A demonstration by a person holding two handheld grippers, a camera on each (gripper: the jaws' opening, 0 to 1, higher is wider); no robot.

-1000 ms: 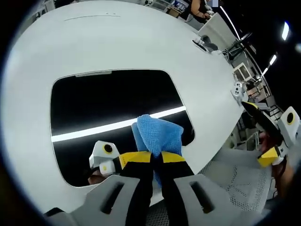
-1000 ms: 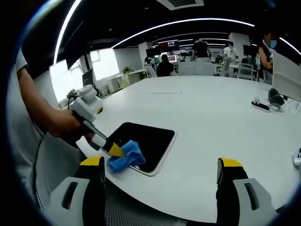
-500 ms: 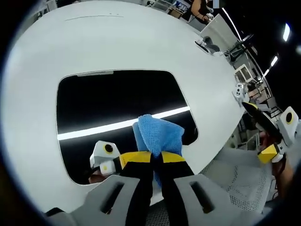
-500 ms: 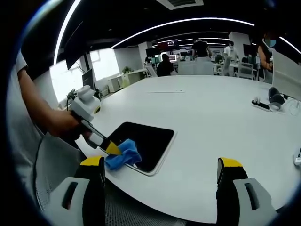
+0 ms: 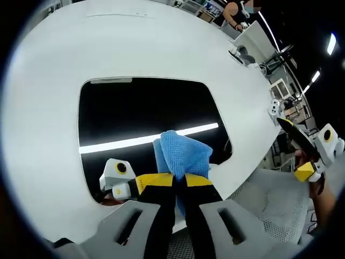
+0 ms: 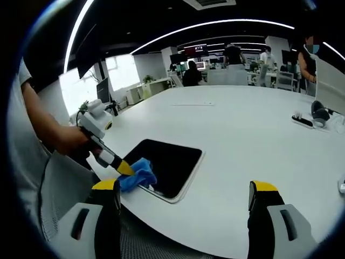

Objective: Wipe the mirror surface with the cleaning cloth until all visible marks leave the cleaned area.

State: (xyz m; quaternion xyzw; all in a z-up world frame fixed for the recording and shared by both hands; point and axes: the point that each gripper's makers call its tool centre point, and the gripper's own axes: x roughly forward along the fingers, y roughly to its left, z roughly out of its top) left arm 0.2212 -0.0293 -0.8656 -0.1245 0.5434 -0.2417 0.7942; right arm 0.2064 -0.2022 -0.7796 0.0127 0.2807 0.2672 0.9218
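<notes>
Mirror (image 6: 171, 166) sits at table (image 6: 242, 140) near edge; table's centre & far side open, small clutter (image 6: 310, 116) at right edge.

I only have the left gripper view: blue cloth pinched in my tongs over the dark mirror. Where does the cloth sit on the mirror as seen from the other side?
Observer: In the right gripper view the cleaning cloth lies at the mirror's near corner, by the table edge closest to the person.
Operator: What are the right tongs doing?
Observer: The right gripper is open, with nothing between its tongs, held apart from the mirror.
Operator: Who is holding my gripper?
Observer: A bare hand grips the left gripper, which slants down onto the cloth.
Operator: Anything behind the table?
Observer: Several people stand or sit at desks in the background.
</notes>
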